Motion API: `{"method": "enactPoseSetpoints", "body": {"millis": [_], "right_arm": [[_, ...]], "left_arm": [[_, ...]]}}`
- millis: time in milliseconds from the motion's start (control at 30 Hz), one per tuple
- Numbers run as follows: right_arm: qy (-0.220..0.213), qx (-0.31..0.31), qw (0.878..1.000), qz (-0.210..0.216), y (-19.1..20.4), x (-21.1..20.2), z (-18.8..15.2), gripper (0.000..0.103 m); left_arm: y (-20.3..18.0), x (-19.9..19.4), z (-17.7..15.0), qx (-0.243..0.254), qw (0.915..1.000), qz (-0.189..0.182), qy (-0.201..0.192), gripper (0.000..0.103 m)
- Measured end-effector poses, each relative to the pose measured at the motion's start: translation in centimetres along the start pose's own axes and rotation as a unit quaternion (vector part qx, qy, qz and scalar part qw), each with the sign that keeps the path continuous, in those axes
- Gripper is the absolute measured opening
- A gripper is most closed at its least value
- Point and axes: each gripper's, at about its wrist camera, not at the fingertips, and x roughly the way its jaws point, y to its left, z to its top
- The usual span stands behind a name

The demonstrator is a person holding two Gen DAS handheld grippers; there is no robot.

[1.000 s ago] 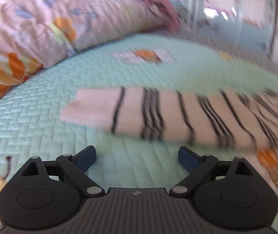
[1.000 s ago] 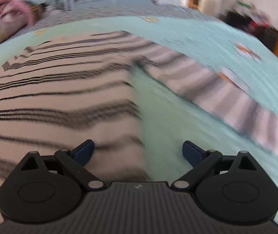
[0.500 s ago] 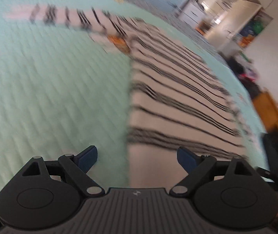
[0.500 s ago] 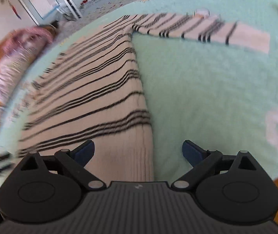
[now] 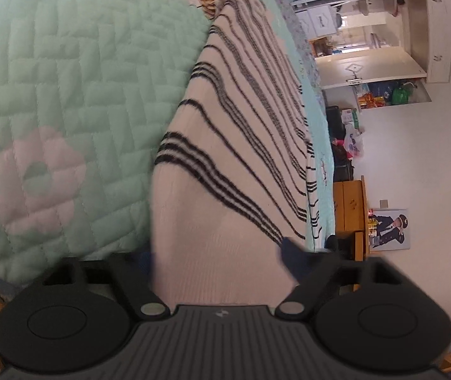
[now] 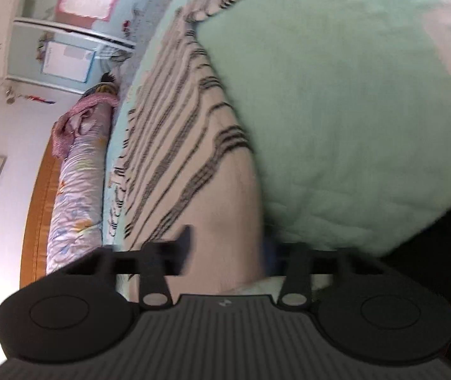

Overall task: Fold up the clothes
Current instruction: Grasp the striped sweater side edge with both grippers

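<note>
A: The sweater (image 5: 225, 171) lies flat on the quilt (image 5: 67, 79), hem between both closing grippers.

B: Left gripper (image 5: 217, 258) not pinching yet; right gripper (image 6: 225, 247) nearly. Risk: one catches a single layer, and the hem lifts crooked.

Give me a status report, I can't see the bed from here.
Left tongs and right tongs closing, each at a bottom corner of the striped sweater. Sweater flat on green quilt. Nothing in the way.
</note>
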Motion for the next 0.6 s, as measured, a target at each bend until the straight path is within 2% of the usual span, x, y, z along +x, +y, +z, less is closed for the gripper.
{"method": "enactPoseSetpoints", "body": {"millis": [33, 67, 100, 167, 300, 467, 600], "right_arm": [[-0.001, 0.007, 1.0, -0.001, -0.1, 0.0, -0.1, 0.019], [-0.002, 0.01, 1.0, 0.0, -0.2, -0.1, -0.2, 0.016], [-0.004, 0.009, 1.0, -0.001, -0.1, -0.1, -0.3, 0.015], [-0.008, 0.0, 1.0, -0.006, 0.5, 0.0, -0.6, 0.01], [-0.032, -0.029, 0.999, -0.009, 2.1, -0.4, -1.1, 0.007], [-0.067, -0.064, 0.996, 0.014, 5.3, -3.1, -1.3, 0.006], [-0.08, -0.09, 0.992, 0.033, 7.5, -5.0, -1.6, 0.006]], "left_arm": [[0.1, 0.1, -0.1, -0.003, 1.0, 0.002, 0.0, 0.046], [0.1, 0.5, -0.4, -0.003, 0.9999, 0.012, 0.003, 0.021], [0.1, 0.6, -0.5, -0.002, 0.9998, 0.018, 0.001, 0.01], [-0.2, 0.6, -0.7, 0.003, 0.9997, 0.024, -0.007, 0.009], [-1.9, -0.5, -1.0, 0.039, 0.9982, 0.029, -0.036, 0.007], [-4.6, -3.1, -0.8, 0.074, 0.9947, 0.002, -0.071, 0.006], [-5.1, -4.5, -1.6, 0.092, 0.9929, -0.01, -0.074, 0.006]]}}
